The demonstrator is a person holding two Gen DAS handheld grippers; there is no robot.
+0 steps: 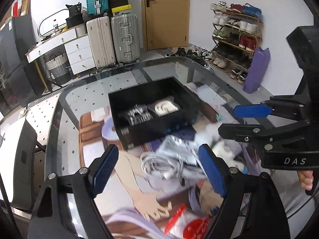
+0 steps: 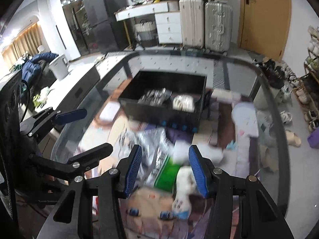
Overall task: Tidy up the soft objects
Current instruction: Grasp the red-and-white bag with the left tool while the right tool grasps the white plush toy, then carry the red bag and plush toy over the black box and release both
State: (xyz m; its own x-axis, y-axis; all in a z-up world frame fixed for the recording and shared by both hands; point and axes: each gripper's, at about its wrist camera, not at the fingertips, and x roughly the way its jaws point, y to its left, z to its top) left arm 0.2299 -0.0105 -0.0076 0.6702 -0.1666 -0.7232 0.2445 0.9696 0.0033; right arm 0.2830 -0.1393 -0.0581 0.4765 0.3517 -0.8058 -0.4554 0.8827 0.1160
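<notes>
Left gripper [image 1: 157, 171] spread wide over coiled white cable [image 1: 161, 165] on bench [image 1: 83, 97], nothing grasped. Black organizer box [image 1: 155, 107] beyond: two coiled bundles already stowed. Right gripper [image 2: 165, 171] likewise unclenched above white soft item [image 2: 185, 177]; foil pouch [image 2: 147, 145] still loose

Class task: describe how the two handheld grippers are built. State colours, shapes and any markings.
Both the left gripper and right gripper are black angular frames with silver bolts and ribbed blue finger pads. The right one bears white "DAS" lettering.
</notes>
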